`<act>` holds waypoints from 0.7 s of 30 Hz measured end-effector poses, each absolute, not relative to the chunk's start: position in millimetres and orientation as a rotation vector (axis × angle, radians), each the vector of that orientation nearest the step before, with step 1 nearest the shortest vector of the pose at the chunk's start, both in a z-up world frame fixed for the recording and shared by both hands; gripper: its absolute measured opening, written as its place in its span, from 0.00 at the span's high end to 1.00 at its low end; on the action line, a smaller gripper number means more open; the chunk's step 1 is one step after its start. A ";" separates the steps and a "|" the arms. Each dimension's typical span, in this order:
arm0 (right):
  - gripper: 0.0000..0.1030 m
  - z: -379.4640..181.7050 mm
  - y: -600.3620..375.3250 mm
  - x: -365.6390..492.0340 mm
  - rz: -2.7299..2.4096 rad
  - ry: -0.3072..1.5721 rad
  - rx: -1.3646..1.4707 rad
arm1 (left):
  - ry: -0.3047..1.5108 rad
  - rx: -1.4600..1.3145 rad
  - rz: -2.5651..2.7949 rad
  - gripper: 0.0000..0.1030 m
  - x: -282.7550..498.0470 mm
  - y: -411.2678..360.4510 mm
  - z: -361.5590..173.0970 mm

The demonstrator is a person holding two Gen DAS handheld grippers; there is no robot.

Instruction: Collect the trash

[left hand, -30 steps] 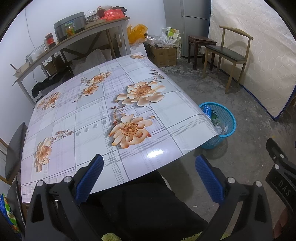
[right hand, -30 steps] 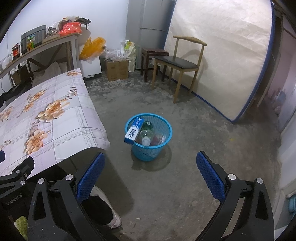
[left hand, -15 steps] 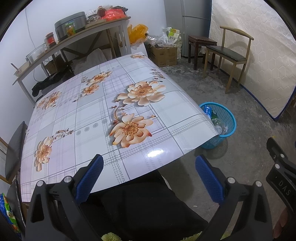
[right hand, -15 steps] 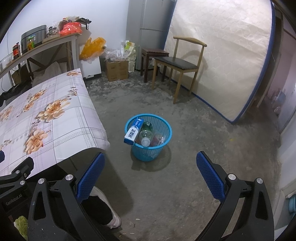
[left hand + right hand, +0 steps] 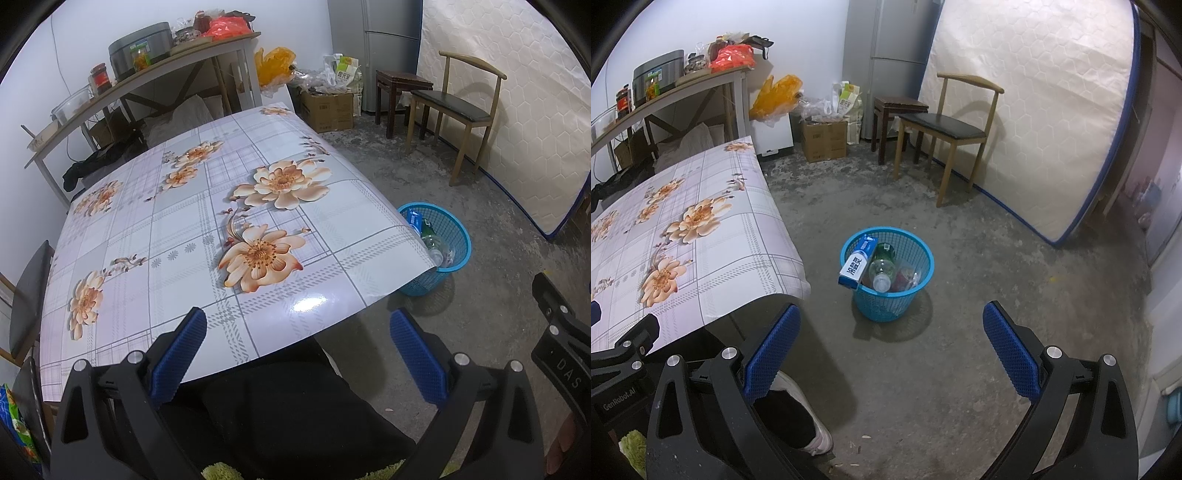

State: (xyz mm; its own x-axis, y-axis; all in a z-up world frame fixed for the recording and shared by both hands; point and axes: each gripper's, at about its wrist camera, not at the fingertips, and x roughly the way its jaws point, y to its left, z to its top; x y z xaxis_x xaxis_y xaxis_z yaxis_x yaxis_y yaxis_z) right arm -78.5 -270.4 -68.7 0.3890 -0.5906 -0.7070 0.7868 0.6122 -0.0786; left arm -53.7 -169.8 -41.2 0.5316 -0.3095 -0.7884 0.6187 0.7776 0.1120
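A blue mesh waste basket [image 5: 887, 277] stands on the concrete floor just right of the table corner; it shows in the left wrist view too, as the basket [image 5: 443, 251]. Inside lie a blue and white carton [image 5: 857, 265] leaning on the rim, a clear plastic bottle [image 5: 881, 273] and a green bottle [image 5: 886, 252]. My right gripper [image 5: 891, 350] hangs open above the floor, short of the basket, with nothing between its blue pads. My left gripper [image 5: 297, 352] stands open over the near table edge, holding nothing.
The table [image 5: 155, 236] carries a flowered plastic cloth. A wooden chair [image 5: 951, 125] and a dark stool [image 5: 899, 110] stand before a mattress [image 5: 1034, 110] leaning on the wall. Boxes and bags [image 5: 823, 136] sit at the back. A person's leg and shoe [image 5: 809, 432] are below.
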 end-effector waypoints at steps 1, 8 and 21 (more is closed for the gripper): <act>0.08 -68.7 -270.5 -78.5 -0.891 0.767 0.290 | 0.843 0.406 -0.572 0.05 -53.7 -168.4 -41.7; 0.08 -68.7 -270.5 -78.4 -0.890 0.768 0.290 | 0.844 0.406 -0.572 0.05 -53.9 -168.0 -42.1; 0.08 -69.1 -270.4 -78.3 -0.889 0.764 0.288 | 0.850 0.405 -0.574 0.05 -55.5 -165.5 -44.3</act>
